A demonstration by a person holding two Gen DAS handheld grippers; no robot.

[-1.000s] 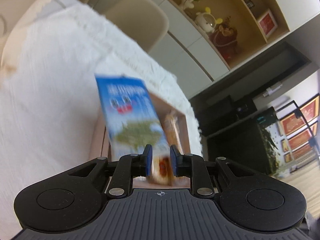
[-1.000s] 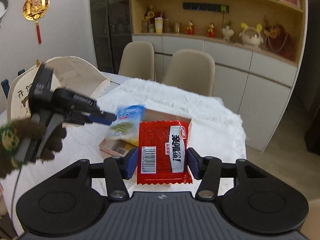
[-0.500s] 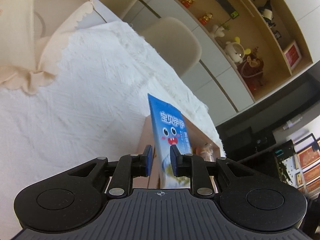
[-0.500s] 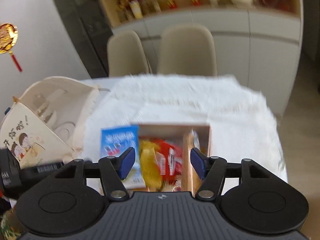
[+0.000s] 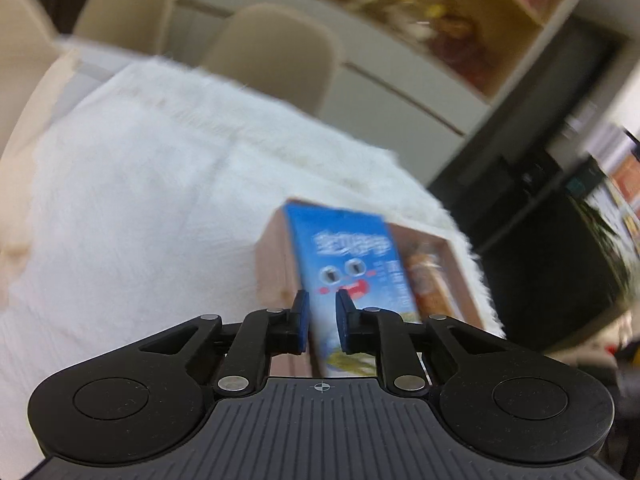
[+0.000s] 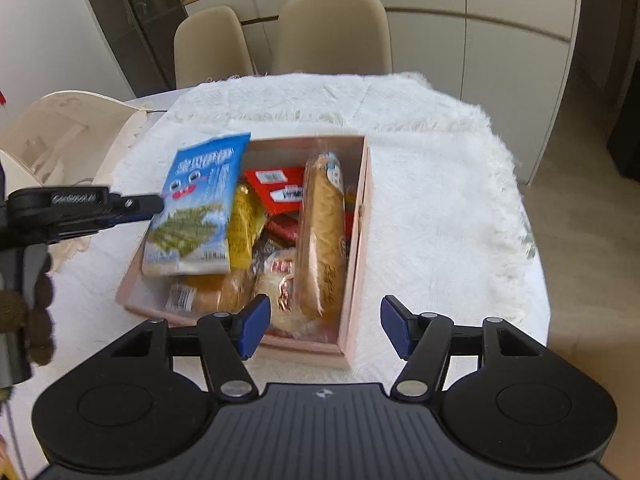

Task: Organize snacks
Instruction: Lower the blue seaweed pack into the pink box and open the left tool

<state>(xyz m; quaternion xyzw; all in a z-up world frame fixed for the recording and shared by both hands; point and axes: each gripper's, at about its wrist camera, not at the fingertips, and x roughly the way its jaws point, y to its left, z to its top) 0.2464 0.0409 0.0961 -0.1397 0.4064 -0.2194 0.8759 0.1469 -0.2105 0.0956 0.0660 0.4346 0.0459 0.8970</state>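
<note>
A pink wooden box (image 6: 358, 240) sits on the white fluffy cloth (image 6: 440, 184) and holds several snacks: a long bread roll (image 6: 324, 236), a red packet (image 6: 280, 192), a yellow packet (image 6: 242, 228) and small wrapped buns (image 6: 280, 276). My left gripper (image 5: 322, 322) is shut on a blue seaweed snack bag (image 5: 348, 264) and holds it over the box's left edge; the bag also shows in the right wrist view (image 6: 196, 208). My right gripper (image 6: 324, 330) is open and empty, just in front of the box's near edge.
A cream tote bag (image 6: 68, 136) lies at the table's left. Two beige chairs (image 6: 332, 32) stand behind the table, with cabinets and shelves beyond. The box (image 5: 276, 264) sits near the table's right edge in the left wrist view.
My right gripper has let go of the red packet, which now lies in the box, and has opened and drawn back. My left gripper has swung the blue bag over the box's left side.
</note>
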